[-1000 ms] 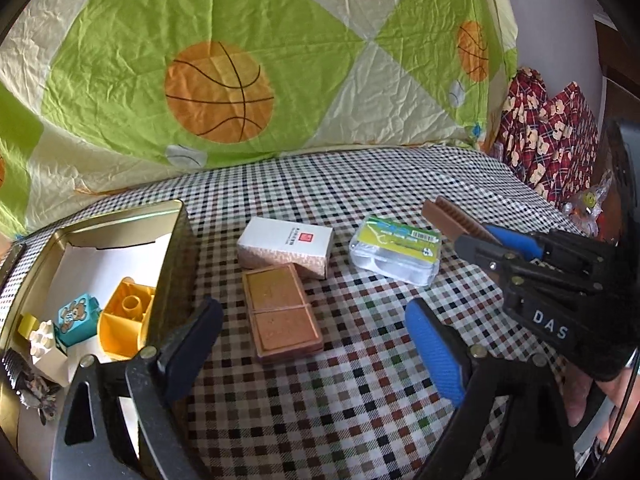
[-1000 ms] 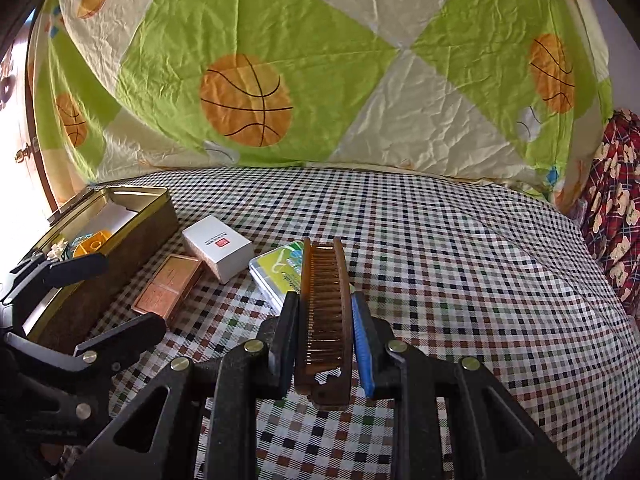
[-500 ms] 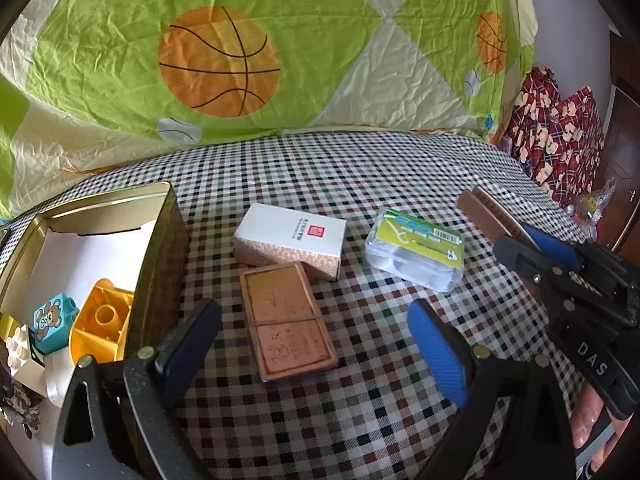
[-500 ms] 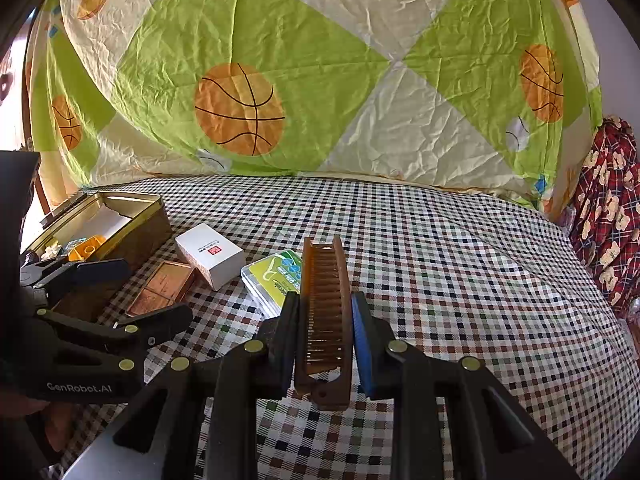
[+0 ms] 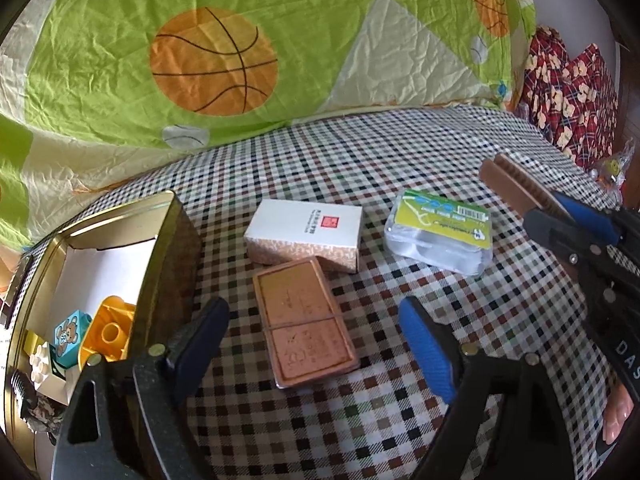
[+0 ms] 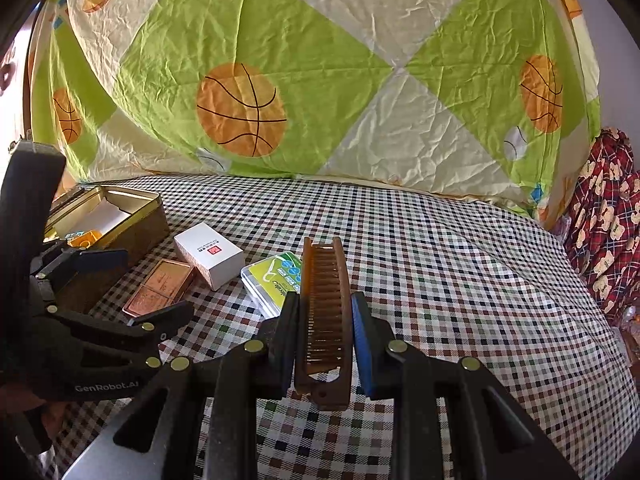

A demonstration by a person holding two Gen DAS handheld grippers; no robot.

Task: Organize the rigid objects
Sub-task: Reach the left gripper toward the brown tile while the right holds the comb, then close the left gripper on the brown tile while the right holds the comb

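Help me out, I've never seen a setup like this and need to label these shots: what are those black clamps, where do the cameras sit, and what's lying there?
No robot: a person holds two hand grippers, each carrying a forward camera. The right gripper is shut on a brown comb. The left gripper has just been closing, pads clear of the copper case between them. On the checked cloth also lie a white box and a clear green-labelled pack. A gold tin holds toy blocks.

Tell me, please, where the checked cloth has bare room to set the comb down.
Bare: the checked cloth right of the green-labelled case, and behind the white box. Crowded: between the tin and that case, where the copper case also lies.
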